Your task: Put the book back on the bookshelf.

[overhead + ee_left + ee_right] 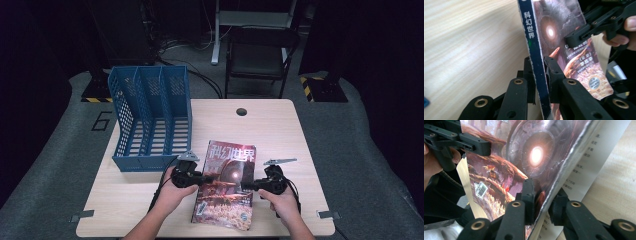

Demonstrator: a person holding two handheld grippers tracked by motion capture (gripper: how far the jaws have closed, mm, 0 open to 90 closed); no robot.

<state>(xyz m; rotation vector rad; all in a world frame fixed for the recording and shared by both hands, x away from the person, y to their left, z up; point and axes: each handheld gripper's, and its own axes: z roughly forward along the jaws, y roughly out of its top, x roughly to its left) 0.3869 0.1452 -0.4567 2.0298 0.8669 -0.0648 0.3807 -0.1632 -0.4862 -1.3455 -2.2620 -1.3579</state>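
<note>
The magazine (226, 185) lies on the table (280, 125) beside the blue file rack (150, 117), its spine clamped by the left gripper (539, 72) and its open edge by the right gripper (543, 202). Both grips look set, so the lift is in hand. Next probably comes standing it upright and steering it into a rack slot, hands moving together.

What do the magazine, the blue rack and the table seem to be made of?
Magazine: paper with a glossy printed cover; the cover shines in the light and the spine edge looks frayed and white. Inner pages look matte.
Rack: probably moulded plastic, with slotted walls and an even blue colour.
Table: light wood-grain top, perhaps laminate; the surface looks smooth and matte.
</note>
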